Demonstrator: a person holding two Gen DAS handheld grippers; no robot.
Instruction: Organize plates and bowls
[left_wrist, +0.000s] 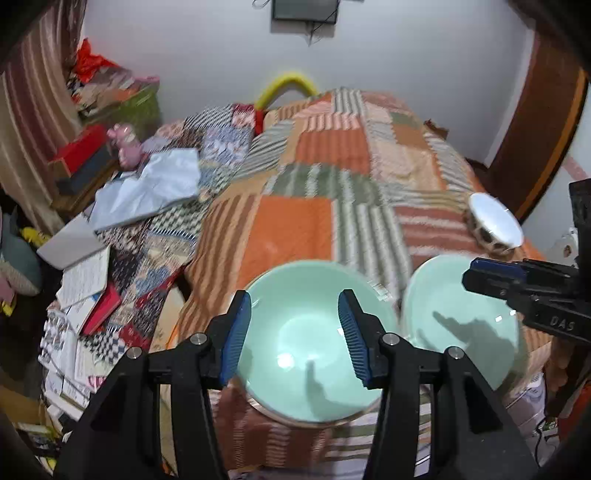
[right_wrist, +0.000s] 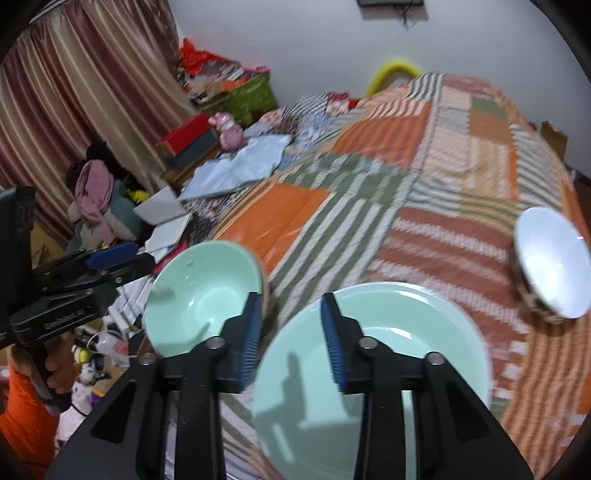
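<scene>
Hovering released: left hand-held gripper (left_wrist: 294, 334) over bowl (left_wrist: 314, 347) rim, right hand-held gripper (right_wrist: 291, 341) over plate (right_wrist: 373, 373) edge.

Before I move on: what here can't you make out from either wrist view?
- Green plate: near edge hidden by the right gripper, right view.
- Green bowl: near rim behind the left gripper, left view.
- White bowl: outside pattern blurred, both views.

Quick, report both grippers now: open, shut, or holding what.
Left gripper: open, holding nothing, above the green bowl.
Right gripper: open, holding nothing, above the green plate.
</scene>
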